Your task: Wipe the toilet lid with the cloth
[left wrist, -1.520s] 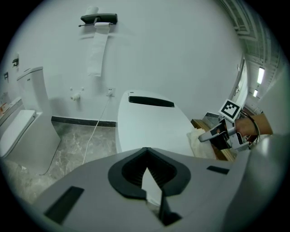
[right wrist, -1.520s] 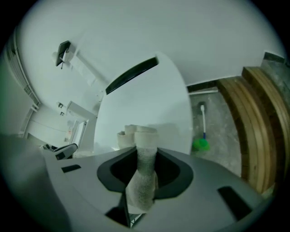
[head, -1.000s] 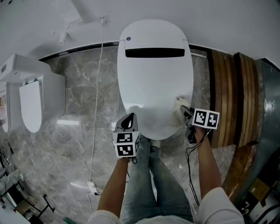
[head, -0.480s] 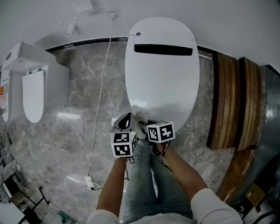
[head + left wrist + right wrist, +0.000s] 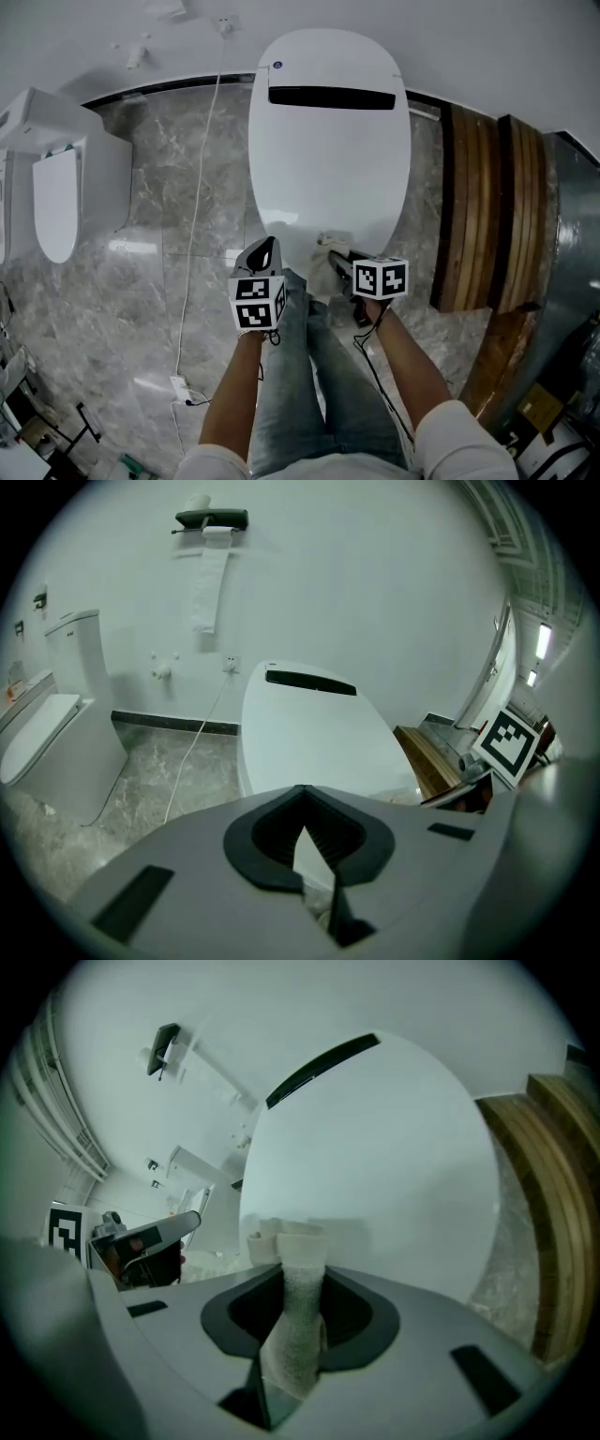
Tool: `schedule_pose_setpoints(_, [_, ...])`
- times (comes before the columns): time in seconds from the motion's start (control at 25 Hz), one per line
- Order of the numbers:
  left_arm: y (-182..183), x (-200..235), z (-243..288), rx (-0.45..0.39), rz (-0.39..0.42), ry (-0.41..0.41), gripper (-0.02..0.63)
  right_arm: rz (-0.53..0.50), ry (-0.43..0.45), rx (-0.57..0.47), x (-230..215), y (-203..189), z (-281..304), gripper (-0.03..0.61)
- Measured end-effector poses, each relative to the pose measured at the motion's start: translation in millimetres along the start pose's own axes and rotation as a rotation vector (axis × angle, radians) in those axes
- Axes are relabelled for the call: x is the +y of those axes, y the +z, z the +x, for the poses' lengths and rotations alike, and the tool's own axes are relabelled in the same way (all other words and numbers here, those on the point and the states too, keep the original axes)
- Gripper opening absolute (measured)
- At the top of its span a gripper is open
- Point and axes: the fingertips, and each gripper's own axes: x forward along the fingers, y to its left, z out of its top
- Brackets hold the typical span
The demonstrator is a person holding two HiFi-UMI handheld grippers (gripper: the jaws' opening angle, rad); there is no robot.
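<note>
Head view: white toilet lid down, top centre, on a grey marble floor. Left gripper hangs just off the lid's near-left edge. Right gripper sits at the near edge, pale cloth at its tip, touching the lid's front rim. Left gripper view: jaws together, nothing between them; lid ahead, second toilet far left. Right gripper view: jaws clamped on the cloth, whose folded end lies against the lid's front part.
</note>
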Motion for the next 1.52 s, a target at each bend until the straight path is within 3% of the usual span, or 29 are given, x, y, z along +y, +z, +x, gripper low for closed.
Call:
schedule_pose_setpoints(0.28, [1,-11,6,-0.003,0.028,-0.028,0.014,0.084,-0.164,-0.066,-94,9,-61,0.100])
schedule_pose_setpoints(0.84, [-4,-37,-2,-0.018,0.033,-0.032,0.014,0.068,-0.171,-0.075,-101,11,-58,0.099])
schedule_pose_setpoints(1.04, [10,-42,-31,-0.016,0.018,-0.042,0.014,0.048,-0.196,-0.109,-78,7,-85,0.098])
schedule_pose_setpoints(1.36, [85,-46,-82,-0.088,0.068,-0.049,0.014,0.077,-0.221,-0.204,-24,25,-133,0.100])
schedule_pose_setpoints(1.52, [114,-62,-121,-0.112,0.058,-0.058,0.014,0.094,-0.191,-0.258,10,45,-166,0.100])
